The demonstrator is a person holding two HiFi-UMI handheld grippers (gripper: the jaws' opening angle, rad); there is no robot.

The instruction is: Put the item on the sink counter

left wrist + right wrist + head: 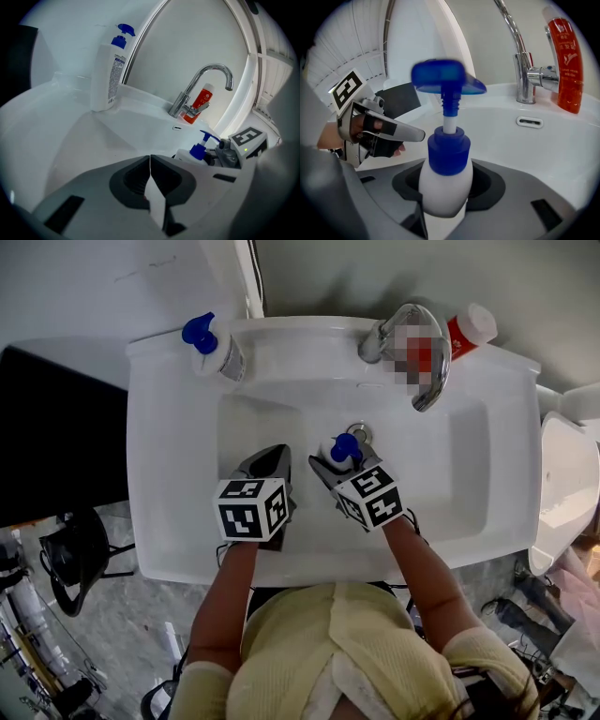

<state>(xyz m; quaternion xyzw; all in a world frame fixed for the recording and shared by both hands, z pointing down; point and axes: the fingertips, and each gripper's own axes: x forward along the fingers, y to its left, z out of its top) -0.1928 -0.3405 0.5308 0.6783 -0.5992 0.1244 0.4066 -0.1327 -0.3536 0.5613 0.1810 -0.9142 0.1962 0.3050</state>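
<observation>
Right gripper [334, 467]: clamping the white pump bottle [445, 190] by its body, jaws standing wide on either side, blue pump head pointing upright above them. Holding the bottle inside the sink basin [272, 418], close to the drain [360, 433], well off the surface's [150, 474] rim.

Left gripper [150, 174]: showing jaws pressed together with nothing between them, hovering just beside the right gripper over the basin's left half.

Farther out: standing at the surface's back left corner, a second pump bottle [218, 352], white with a blue head; rising from the back edge right of centre and arching over the basin, a chrome faucet [380, 337]; standing just beside the faucet toward the back right corner, a red tube [466, 330] with a white end.
</observation>
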